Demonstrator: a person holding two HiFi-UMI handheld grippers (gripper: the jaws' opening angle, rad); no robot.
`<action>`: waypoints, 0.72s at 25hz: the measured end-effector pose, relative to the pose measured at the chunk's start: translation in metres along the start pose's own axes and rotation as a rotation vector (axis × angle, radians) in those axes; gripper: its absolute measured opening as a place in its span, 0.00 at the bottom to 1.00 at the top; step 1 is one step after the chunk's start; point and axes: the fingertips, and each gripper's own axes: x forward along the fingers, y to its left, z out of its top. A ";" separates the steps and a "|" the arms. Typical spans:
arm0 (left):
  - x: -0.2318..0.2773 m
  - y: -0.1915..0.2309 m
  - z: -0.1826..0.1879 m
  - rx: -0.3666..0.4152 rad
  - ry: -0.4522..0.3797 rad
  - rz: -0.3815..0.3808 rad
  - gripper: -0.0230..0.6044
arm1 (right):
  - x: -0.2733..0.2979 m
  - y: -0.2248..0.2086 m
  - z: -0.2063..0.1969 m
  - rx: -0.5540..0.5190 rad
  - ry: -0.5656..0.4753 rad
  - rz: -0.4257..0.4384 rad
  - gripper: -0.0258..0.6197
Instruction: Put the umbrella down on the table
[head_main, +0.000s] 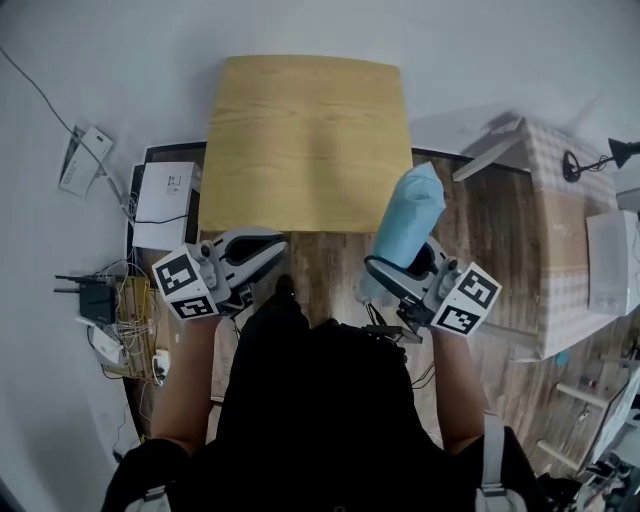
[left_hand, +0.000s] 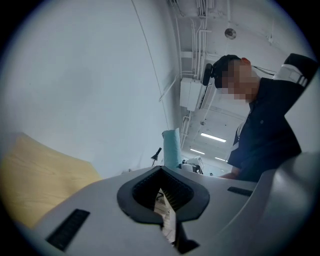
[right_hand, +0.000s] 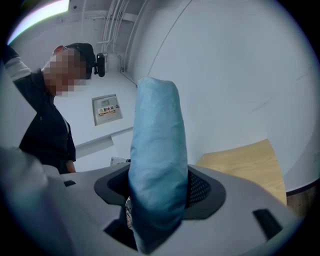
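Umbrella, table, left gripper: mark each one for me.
umbrella (right_hand: 157, 135), right gripper view, mid-length of the blue cover above the jaws.
table (head_main: 305, 140), head view, bare middle of the wooden top.
left gripper (head_main: 268, 250), head view, between its jaw tips.

The umbrella (head_main: 410, 225) is light blue and folded up small. It points up, squeezed in the right gripper (head_main: 402, 272), just by the front corner of the yellow wood table (head_main: 300, 140).
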 end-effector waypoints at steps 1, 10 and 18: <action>-0.004 0.005 0.006 0.003 -0.008 -0.011 0.04 | 0.009 -0.001 0.003 -0.004 -0.003 -0.011 0.48; -0.033 0.040 0.040 0.017 -0.017 -0.111 0.04 | 0.065 -0.005 0.009 -0.023 -0.017 -0.099 0.48; -0.038 0.050 0.043 -0.001 -0.047 -0.157 0.04 | 0.070 -0.011 0.006 -0.006 -0.009 -0.170 0.48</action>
